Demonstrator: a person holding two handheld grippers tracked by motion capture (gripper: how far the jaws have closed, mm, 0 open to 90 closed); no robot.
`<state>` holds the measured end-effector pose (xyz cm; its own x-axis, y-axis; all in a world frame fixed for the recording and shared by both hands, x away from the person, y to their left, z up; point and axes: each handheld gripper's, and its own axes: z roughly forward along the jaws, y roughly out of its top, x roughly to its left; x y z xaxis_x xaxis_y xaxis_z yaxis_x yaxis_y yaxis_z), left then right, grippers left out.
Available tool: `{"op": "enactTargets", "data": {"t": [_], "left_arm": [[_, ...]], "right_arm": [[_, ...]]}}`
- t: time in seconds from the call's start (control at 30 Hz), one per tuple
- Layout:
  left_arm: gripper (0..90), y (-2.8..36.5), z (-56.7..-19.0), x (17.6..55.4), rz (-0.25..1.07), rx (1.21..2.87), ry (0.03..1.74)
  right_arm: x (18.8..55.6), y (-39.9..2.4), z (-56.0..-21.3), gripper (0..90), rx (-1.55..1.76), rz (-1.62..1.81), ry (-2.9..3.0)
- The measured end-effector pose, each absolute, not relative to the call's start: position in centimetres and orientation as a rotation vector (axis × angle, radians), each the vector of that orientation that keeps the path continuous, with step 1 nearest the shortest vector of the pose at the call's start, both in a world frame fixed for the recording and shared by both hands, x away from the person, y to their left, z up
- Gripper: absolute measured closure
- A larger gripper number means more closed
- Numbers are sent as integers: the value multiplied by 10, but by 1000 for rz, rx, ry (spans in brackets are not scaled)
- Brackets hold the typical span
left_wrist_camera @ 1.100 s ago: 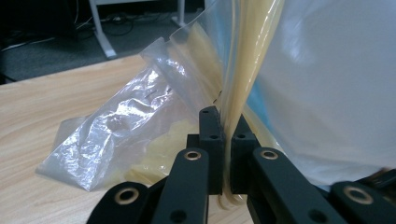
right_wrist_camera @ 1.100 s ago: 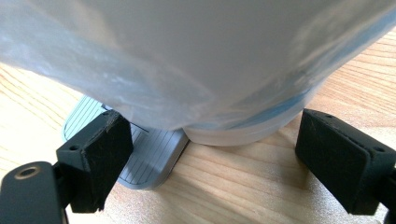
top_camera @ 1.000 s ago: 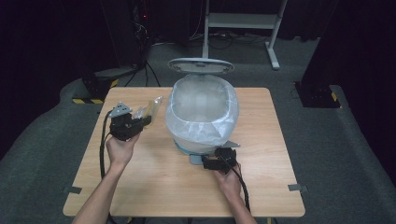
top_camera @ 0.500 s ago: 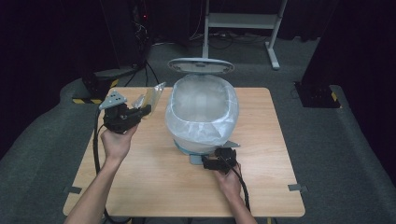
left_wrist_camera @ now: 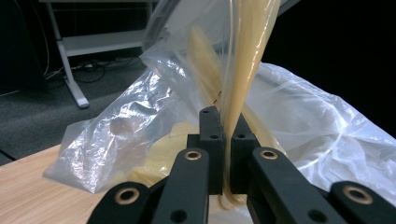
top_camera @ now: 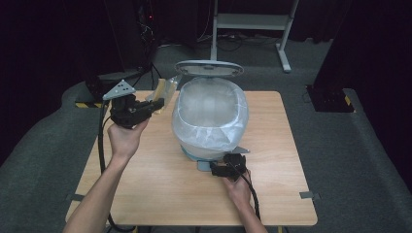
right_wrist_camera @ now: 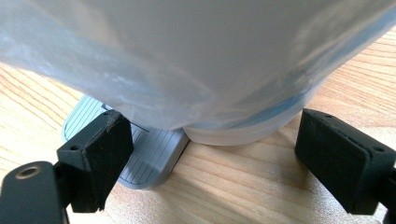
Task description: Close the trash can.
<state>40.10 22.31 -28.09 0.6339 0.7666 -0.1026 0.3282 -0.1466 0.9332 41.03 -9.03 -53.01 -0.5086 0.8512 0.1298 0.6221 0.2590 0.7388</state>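
A: In the high view, the left tool (top_camera: 158, 103) sits at upper left, jaws clamped on a clear bag (top_camera: 165, 91) of pale yellow pieces. Its long axis?

B: It runs up-frame from the jaws, toward the bin (top_camera: 210, 116). The left gripper view alone shows the yellow content (left_wrist_camera: 243, 70) pinched between the pads.

A: And the right tool (top_camera: 224, 169)?

B: Low centre, jaws spread wide at the bin's base; its view reveals the grey pedal (right_wrist_camera: 149, 154) on the tabletop (right_wrist_camera: 243, 186).

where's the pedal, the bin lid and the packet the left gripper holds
pedal (right_wrist_camera: 140, 158), right gripper view, its ribbed top
bin lid (top_camera: 209, 68), high view, middle of the raised lid
packet (left_wrist_camera: 243, 79), left gripper view, yellowish strip above the fingers
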Motion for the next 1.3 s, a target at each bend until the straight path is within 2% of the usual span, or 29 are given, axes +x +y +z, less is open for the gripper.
{"op": "enactTargets", "data": {"t": [0.7,1.17,1.3], "left_arm": [[875,147,-274,433,407,1816,825],[868,119,-284,448,383,1887,820],[841,114,-286,449,394,1905,807]], "right_arm": [[410,-89,-530,112,1371,1108,2233],[410,-90,-530,113,1368,1106,2232],[410,-90,-530,112,1369,1106,2232]]}}
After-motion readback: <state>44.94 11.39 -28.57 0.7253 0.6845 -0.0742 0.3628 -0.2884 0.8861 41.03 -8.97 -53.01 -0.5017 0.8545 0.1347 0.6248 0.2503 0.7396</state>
